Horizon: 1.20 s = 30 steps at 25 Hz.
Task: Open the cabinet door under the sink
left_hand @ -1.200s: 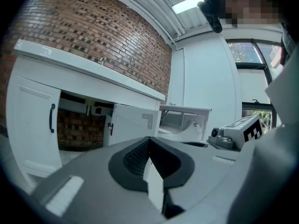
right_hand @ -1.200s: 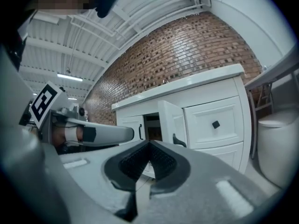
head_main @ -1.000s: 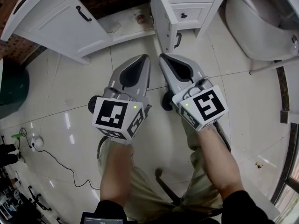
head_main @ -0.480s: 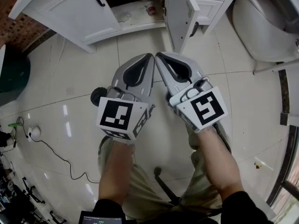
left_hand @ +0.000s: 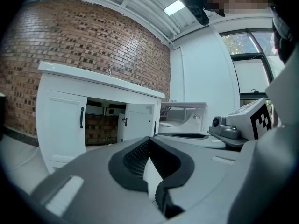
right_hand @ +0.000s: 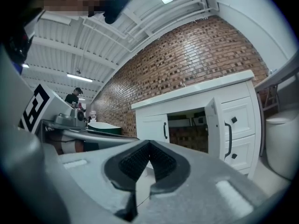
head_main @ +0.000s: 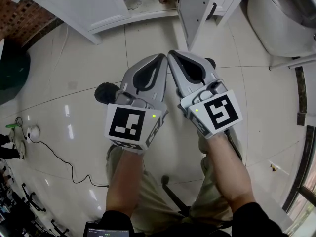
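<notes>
Cabinet door hangs open well ahead of the right hand-held gripper.

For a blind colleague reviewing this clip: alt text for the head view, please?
The left gripper and right gripper, both shut and empty, are held side by side over a tiled floor. Beyond them, a white cabinet has one door swung open.
</notes>
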### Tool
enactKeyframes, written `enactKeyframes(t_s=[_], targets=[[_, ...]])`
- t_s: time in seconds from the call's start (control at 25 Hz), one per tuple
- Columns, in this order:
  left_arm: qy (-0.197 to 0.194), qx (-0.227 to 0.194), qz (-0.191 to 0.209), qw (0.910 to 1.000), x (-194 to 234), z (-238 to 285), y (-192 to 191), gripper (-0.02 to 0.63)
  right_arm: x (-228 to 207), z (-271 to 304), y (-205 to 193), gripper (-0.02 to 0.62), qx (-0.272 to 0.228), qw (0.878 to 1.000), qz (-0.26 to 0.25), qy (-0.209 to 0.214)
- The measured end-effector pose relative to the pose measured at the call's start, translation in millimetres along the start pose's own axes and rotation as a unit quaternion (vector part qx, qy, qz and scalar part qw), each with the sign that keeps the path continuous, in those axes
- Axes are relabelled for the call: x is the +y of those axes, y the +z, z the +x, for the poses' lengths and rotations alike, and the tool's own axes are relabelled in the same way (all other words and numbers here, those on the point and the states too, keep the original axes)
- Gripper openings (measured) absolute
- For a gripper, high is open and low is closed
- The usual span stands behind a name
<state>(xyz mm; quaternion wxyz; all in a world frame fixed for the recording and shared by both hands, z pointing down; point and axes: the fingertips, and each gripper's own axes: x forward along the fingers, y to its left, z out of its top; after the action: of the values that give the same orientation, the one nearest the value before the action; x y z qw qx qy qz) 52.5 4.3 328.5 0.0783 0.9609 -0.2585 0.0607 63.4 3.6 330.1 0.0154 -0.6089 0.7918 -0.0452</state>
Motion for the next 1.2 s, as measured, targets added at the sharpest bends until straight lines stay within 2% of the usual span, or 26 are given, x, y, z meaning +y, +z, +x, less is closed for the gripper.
enactKeyframes(t_s=[0.28,0.52,1.2], targets=[[0.005,0.003,-0.008,1.0000,-9,-31,-30,0.015,28,-22,-25,-0.009,0.010,1.000,0.008,-0.008],[0.012,0.003,-0.015,0.9998,-7,-46,-40,0.015,47,-29,-37,-0.009,0.014,1.000,-0.002,0.002],[0.010,0.014,0.008,0.9998,-2,-45,-42,0.015,45,-23,-44,-0.009,0.038,0.999,-0.015,-0.002]])
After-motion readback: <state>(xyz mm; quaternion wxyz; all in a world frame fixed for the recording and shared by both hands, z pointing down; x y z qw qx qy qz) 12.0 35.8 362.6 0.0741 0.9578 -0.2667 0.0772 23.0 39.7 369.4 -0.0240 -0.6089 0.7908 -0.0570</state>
